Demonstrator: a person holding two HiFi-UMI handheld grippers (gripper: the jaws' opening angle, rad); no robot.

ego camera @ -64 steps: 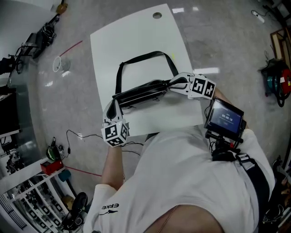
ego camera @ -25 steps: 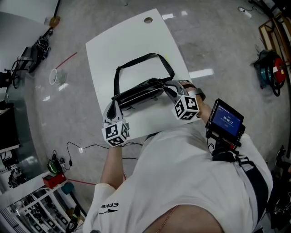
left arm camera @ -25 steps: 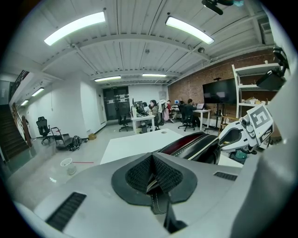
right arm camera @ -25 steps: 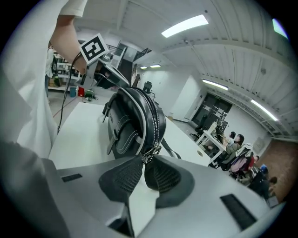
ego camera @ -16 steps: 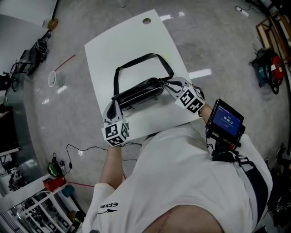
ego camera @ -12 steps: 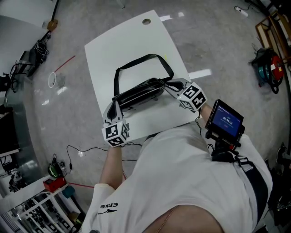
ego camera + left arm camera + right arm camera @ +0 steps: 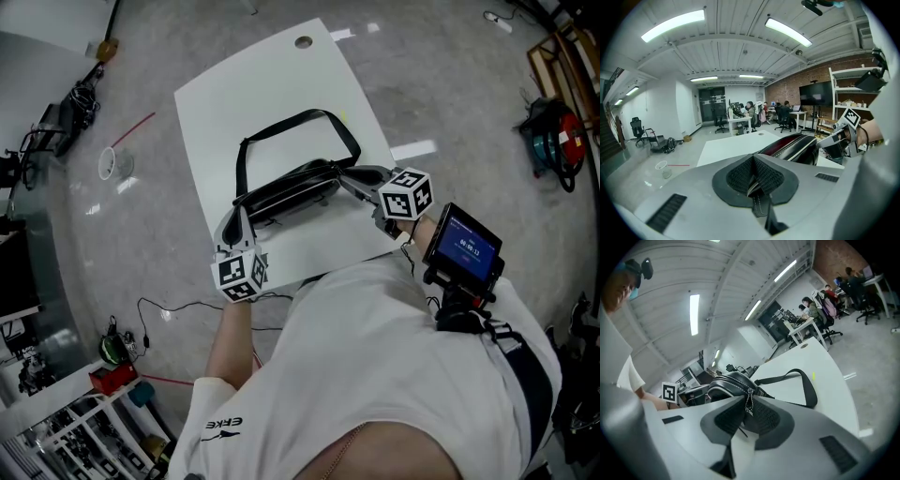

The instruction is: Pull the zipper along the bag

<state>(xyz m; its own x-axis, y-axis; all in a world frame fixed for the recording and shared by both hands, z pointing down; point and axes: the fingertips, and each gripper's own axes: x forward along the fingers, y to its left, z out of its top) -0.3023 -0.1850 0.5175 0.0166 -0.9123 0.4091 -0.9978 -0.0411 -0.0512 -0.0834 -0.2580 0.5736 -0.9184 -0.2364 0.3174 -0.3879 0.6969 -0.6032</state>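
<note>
Black bag (image 7: 286, 190) lies mid-counter (image 7: 272, 84). L gripper (image 7: 235, 217) is clamped on the bag's stitched tab (image 7: 759, 204). R gripper (image 7: 349, 178) pinches the zipper pull (image 7: 748, 401) at the opp. end. Pull can't be made out from overhead.

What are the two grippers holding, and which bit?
The left gripper pinches a stitched tab at one end of the black bag; the right gripper pinches the zipper pull at the other end.
</note>
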